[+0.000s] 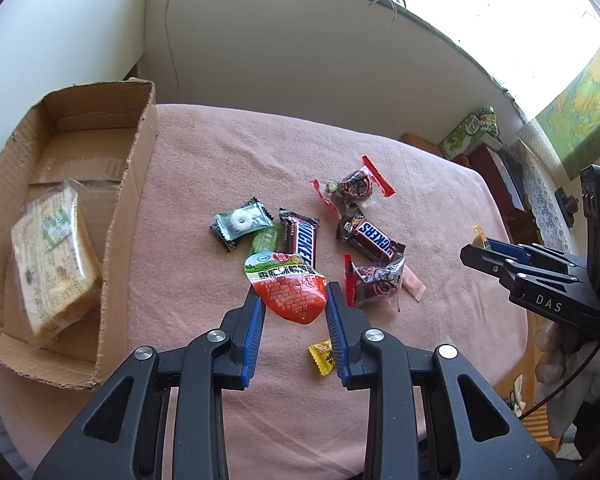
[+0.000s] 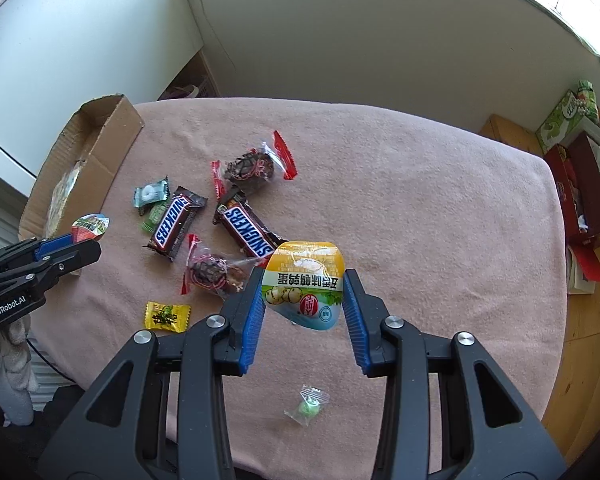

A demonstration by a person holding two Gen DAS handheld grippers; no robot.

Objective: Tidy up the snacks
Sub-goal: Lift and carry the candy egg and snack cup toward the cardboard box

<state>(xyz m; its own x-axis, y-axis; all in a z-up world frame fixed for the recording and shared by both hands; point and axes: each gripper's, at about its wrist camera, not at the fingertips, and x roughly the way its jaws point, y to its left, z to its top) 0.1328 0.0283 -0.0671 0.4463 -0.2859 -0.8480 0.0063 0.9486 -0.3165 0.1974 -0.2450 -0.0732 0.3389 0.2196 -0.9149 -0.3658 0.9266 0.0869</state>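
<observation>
Both tools aloft over the pink cloth (image 2: 420, 184), left tool (image 1: 294, 300) around a red packet (image 1: 290, 292), right tool (image 2: 304, 292) around a yellow packet (image 2: 306, 280).

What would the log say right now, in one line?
left gripper: holds red packet | right gripper: holds yellow packet | cardboard box: one pack inside

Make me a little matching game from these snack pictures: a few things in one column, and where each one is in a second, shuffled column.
Things:
1. red packet
2. yellow-and-blue packet
3. sandwich pack
4. small yellow candy

Places:
A. inside the cardboard box
B. between the fingers of the right gripper
C. lying loose on the pink cloth
D. between the fingers of the left gripper

Pairs: 1-D, 2-B, 3-A, 4-C
</observation>
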